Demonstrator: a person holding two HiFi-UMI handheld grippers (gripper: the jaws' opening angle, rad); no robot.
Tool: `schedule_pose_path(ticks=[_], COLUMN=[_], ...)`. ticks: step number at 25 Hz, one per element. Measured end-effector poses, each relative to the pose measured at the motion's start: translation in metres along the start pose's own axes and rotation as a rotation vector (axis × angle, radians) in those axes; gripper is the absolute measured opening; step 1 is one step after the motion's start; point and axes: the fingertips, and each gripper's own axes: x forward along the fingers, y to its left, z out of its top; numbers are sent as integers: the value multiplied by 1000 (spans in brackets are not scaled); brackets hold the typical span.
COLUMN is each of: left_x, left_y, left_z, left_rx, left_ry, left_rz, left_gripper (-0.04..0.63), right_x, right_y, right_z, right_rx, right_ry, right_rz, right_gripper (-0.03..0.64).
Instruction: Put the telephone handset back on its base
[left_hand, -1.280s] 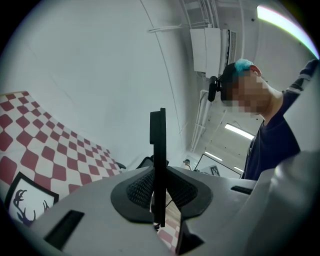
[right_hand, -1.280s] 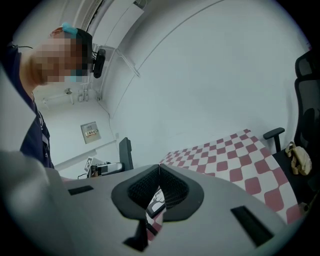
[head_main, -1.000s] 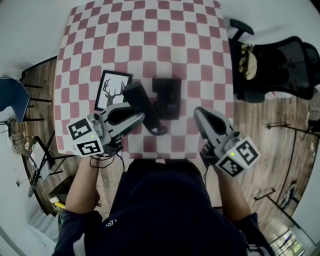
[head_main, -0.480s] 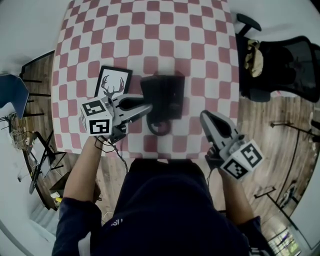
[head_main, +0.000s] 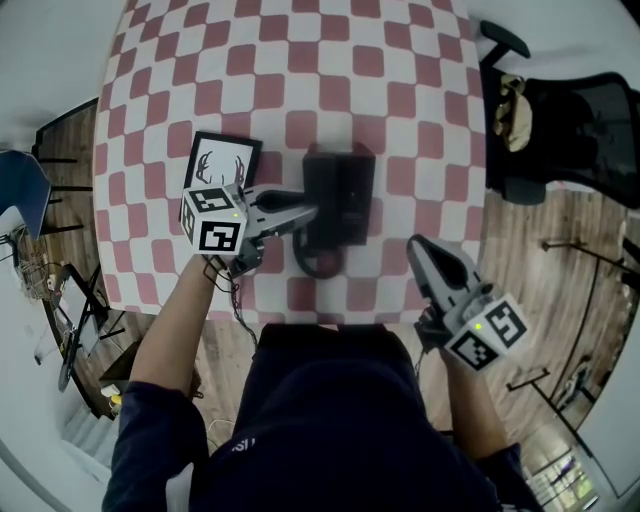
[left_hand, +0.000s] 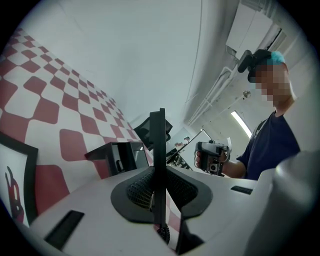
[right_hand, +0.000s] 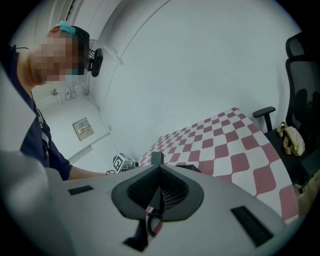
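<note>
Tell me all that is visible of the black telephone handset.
The black plastic telephone handset is clamped between the fingers of the left gripper; in the left gripper view it shows edge-on as a thin upright bar. In the head view it lies lengthwise over the left side of the black telephone base on the red-and-white checked table. A black coiled cord loops out near its closer end. Whether it rests in the cradle cannot be told.

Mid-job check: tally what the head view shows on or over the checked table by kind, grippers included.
Telephone base: 1
Handset, clamped in the left gripper: 1
Coiled cord: 1
Framed deer picture: 1
Grippers, left and right gripper: 2
Total: 6
</note>
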Motion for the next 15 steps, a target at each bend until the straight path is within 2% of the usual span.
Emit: schedule_pose_path(ticks=[5,15], left_x=[9,16], left_y=[20,38], left_z=[-11,-28], left_rx=[-53,-109], left_ry=[21,51], left_rz=[-17,-43], left_gripper=[91,91], right_x=[2,7], right_y=[-8,-16], right_z=[-6,-17], right_rx=[12,34], right_ry=[21,46], right_rz=[-15,-30], right_gripper=[17,17])
